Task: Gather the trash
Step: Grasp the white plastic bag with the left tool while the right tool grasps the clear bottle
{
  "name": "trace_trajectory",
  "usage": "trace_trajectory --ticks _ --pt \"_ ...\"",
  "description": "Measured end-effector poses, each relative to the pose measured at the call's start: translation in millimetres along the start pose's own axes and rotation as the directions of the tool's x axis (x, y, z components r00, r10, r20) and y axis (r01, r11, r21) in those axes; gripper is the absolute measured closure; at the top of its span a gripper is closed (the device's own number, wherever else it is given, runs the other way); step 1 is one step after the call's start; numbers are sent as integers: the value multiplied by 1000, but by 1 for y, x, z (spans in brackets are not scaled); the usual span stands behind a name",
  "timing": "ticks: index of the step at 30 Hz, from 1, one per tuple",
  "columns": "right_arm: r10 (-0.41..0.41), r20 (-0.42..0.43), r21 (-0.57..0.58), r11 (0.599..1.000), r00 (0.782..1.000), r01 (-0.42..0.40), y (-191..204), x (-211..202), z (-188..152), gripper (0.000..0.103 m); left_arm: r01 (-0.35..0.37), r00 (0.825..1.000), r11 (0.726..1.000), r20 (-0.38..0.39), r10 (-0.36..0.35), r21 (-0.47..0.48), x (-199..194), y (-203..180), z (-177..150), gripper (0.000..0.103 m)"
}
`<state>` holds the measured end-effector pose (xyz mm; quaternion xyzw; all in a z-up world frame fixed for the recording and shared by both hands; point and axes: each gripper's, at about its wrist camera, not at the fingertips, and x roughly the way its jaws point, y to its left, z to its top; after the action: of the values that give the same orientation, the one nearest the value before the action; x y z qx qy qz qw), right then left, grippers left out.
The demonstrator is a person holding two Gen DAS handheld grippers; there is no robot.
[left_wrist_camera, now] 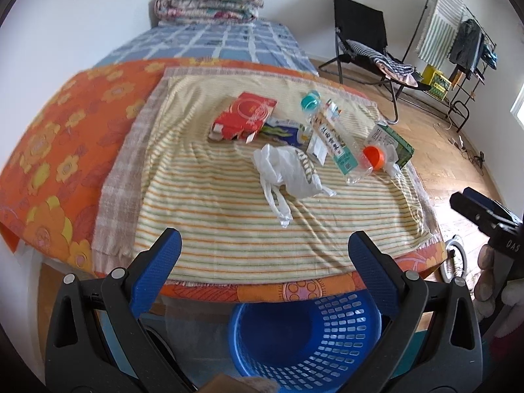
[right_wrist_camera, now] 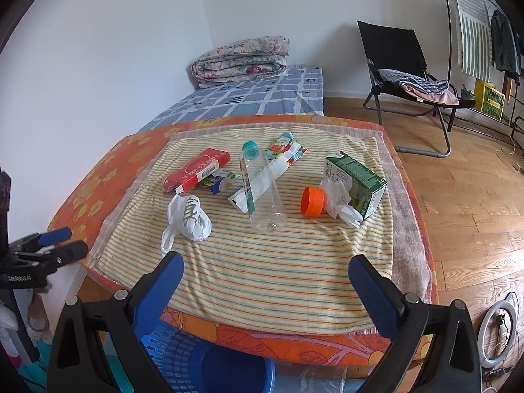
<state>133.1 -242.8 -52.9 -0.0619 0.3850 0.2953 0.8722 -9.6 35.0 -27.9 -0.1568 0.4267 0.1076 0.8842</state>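
**Both grippers spread and empty, trash laid out on the striped towel**

Your left gripper [left_wrist_camera: 263,249] hangs over the near edge of the striped towel [left_wrist_camera: 229,229] with its blue-padded fingers [left_wrist_camera: 157,262] spread wide and nothing between them. Your right gripper [right_wrist_camera: 267,273] is in the same state: released, fingers wide apart, holding nothing. In the left wrist view the right gripper shows at the far right edge with your hand [left_wrist_camera: 488,281] on its handle.

The trash all sits on the towel, which lies on an orange floral cloth [left_wrist_camera: 59,150]. Nearest your left gripper is the crumpled white plastic bag [left_wrist_camera: 288,173], its handles trailing toward you. Behind it lie the red carton [left_wrist_camera: 245,116] and, touching its right side, a small blue and green wrapper [left_wrist_camera: 285,131]. The clear bottle with a teal cap [right_wrist_camera: 258,183] lies on its side across a long printed wrapper [right_wrist_camera: 278,160]. To the right, the orange cap [right_wrist_camera: 311,201] rests against a crumpled white tissue [right_wrist_camera: 337,199], which touches the green carton [right_wrist_camera: 357,180]. From the left wrist view the orange cap may belong to a second clear bottle, but you cannot tell for sure.

The blue basket [left_wrist_camera: 304,337] stands on the floor below the near edge of the cloth, directly under your left gripper and to the lower left of your right one.
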Motion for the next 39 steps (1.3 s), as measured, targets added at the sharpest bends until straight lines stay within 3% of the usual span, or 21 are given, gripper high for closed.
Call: trace_trajectory --ticks 7,15,18,23,27,35,39 --pt "43 -25 22 999 999 -42 -10 17 28 1 24 997 998 -77 -28 -49 25 6 12 0" --pt "101 -127 71 993 987 -92 -23 71 71 2 78 984 989 -147 -96 -122 60 5 35 5" --pt "116 -158 90 991 981 -103 -25 94 84 6 102 977 983 -168 -128 -155 71 5 44 11" --pt "124 -190 69 991 974 -112 -17 129 100 12 111 975 980 -175 -140 -162 92 3 60 13" --pt "141 -232 85 989 962 -125 -12 162 110 20 115 968 973 -195 -155 -202 113 6 72 23" --pt "111 -293 64 993 950 -96 1 215 120 26 133 951 942 -227 -208 -307 153 17 89 27" --pt "103 -306 62 994 946 -89 4 233 123 27 130 945 940 -248 -215 -316 168 15 92 29"
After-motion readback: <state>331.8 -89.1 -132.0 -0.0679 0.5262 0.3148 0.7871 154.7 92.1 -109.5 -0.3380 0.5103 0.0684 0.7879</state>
